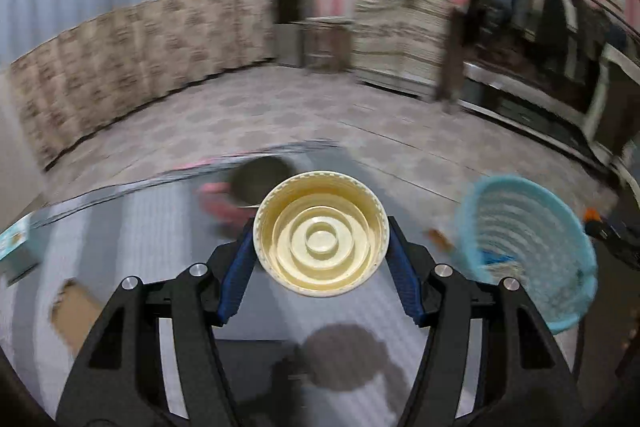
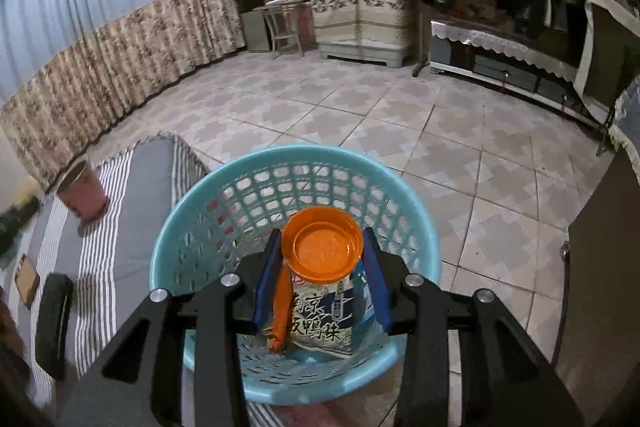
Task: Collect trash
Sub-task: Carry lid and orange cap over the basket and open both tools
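In the left wrist view my left gripper (image 1: 321, 235) is shut on a cream plastic lid (image 1: 321, 233), its hollow side facing the camera, held above the striped cloth. The light blue basket (image 1: 528, 247) stands to its right on the floor, blurred. In the right wrist view my right gripper (image 2: 322, 251) is shut on an orange lid (image 2: 322, 245), held over the mouth of the blue basket (image 2: 192, 227). Inside the basket lie a printed snack bag (image 2: 324, 323) and an orange strip (image 2: 280, 307). A pink cup (image 2: 82, 193) stands on the striped cloth at left.
A grey striped cloth (image 2: 120, 211) covers the surface at left, with a black object (image 2: 54, 323) and a brown card (image 2: 26, 283) on it. Tiled floor (image 2: 400, 131) stretches ahead. A dark cabinet edge (image 2: 604, 267) stands at right; curtains, a clothes rack and covered furniture line the walls.
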Tool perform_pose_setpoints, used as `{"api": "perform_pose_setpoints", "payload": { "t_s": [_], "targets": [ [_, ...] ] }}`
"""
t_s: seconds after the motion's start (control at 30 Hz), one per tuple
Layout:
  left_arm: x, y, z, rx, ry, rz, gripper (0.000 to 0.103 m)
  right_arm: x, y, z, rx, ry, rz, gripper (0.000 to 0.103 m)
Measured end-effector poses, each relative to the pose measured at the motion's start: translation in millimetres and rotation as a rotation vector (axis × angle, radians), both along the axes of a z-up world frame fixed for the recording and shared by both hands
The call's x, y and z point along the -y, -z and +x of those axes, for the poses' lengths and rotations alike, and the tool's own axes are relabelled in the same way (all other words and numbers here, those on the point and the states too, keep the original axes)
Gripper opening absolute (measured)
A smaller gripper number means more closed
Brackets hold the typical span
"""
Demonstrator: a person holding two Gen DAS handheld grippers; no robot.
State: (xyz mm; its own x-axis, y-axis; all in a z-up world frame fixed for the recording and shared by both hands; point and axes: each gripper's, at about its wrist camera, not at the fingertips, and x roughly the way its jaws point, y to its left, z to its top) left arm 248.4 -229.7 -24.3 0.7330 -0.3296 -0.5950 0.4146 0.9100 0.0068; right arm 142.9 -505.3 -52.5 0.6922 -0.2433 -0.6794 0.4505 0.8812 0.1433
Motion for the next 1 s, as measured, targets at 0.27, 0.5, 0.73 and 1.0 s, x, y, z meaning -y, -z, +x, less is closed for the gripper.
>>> {"api": "perform_pose_setpoints", "payload": {
  "t_s": [0.27,0.5,0.73,1.0],
  "targets": [
    [119.5,21.9,-27.4,-0.001,0.193,0.029,0.06,11.7,5.7,-5.1,-0.008,0.031,-0.012,0.04],
    [157.7,30.0,-24.1,-0.01,0.257,0.077,0.075,25.4,4.7,-11.1,0.014,0.065,0.018,0.04],
    [119.3,-3.0,-12.6,0.106,0.15,0.076,0.096,16.8,1.6,8.8,0.021,0.023,-0.004,0.04],
    [29.2,-42.7,-20.2,0.177,0.015,0.053,0.098,-3.2,2.8,26.6,0.101,-0.013,-0.043,0.089]
  ]
}}
